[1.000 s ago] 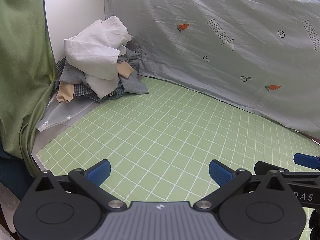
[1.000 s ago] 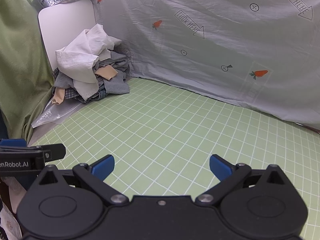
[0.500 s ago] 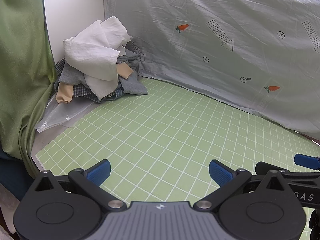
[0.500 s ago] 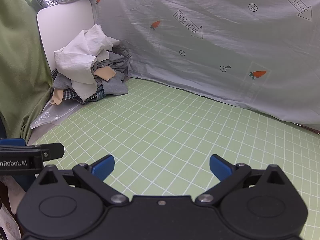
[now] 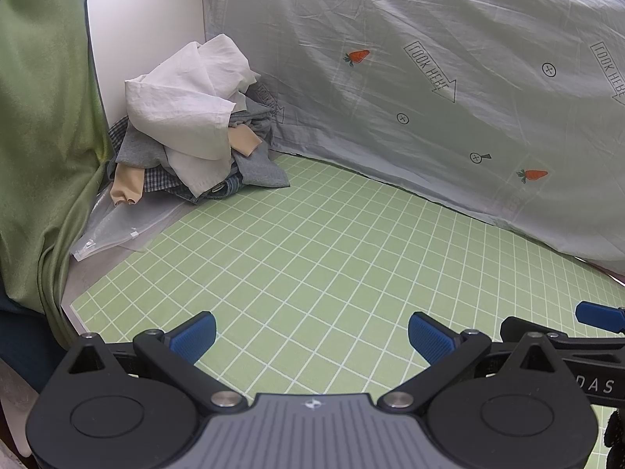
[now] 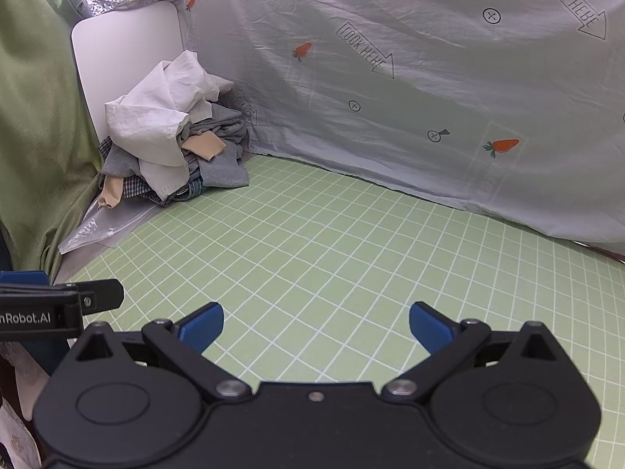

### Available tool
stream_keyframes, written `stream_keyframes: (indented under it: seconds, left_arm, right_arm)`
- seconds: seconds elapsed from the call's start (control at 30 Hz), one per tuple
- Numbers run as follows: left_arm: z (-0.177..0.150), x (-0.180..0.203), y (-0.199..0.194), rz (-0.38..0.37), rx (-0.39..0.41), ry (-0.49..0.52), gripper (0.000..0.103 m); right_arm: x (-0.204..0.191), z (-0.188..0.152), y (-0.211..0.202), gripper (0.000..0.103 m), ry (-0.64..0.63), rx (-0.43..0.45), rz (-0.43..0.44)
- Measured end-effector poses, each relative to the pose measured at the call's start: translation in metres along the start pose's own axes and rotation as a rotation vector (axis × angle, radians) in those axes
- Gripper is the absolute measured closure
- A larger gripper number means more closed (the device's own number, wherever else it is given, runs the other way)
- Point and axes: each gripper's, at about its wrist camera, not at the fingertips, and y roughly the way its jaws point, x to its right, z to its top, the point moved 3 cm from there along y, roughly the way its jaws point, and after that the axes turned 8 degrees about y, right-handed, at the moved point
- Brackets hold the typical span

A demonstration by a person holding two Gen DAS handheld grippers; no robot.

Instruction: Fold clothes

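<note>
**Two grippers wide open over a bare mat, clothes heaped in the far corner**

Both tools are released and hold nothing. The left gripper (image 5: 311, 338) has its blue-padded fingers (image 5: 193, 335) spread far apart above the green grid mat (image 5: 332, 258). The right gripper (image 6: 316, 326) stands the same way, its blue pads (image 6: 429, 326) well separated, with only mat squares showing between them. The two sit side by side: one blue tip of the right tool pokes into the lower right edge of the left wrist view, and part of the left tool's black body shows at the lower left edge of the right wrist view.

Beyond the fingers the mat runs clear to its far edge. At the far left corner lies the pile of clothes (image 5: 191, 136), unfolded and crumpled, well apart from both grippers. A white garment (image 5: 183, 101) sits on top; under it are grey pieces, a checked piece, a bit of denim and a beige item (image 5: 127, 189) hanging out at the left. A clear plastic bag (image 5: 113, 228) lies flat just in front of the pile, its edge at the mat's corner.

Behind the heap stands a white panel (image 5: 144, 35). A pale grey sheet (image 5: 449, 78) printed with carrots and "LOOK HERE" arrows hangs along the back, its hem meeting the mat. A green cloth (image 5: 39, 136) drapes down the left side.
</note>
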Motion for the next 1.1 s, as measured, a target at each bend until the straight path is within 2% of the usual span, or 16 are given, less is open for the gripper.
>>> stream_keyframes:
  seconds: [0.5,0.83,1.1]
  left_arm:
    - [-0.003,-0.001,-0.009,0.016,0.008,-0.012,0.000]
    - [0.007,0.001,-0.023,0.063,0.030,-0.024,0.000]
    - [0.012,-0.009,-0.022,0.094,0.024,-0.044,0.000]
  right_arm:
    - [0.002,0.001,-0.004,0.000,-0.011,0.005,0.014]
    - [0.000,0.011,-0.011,0.000,-0.040,0.026,0.055]
    - [-0.010,0.020,-0.002,0.000,-0.059,0.020,0.085]
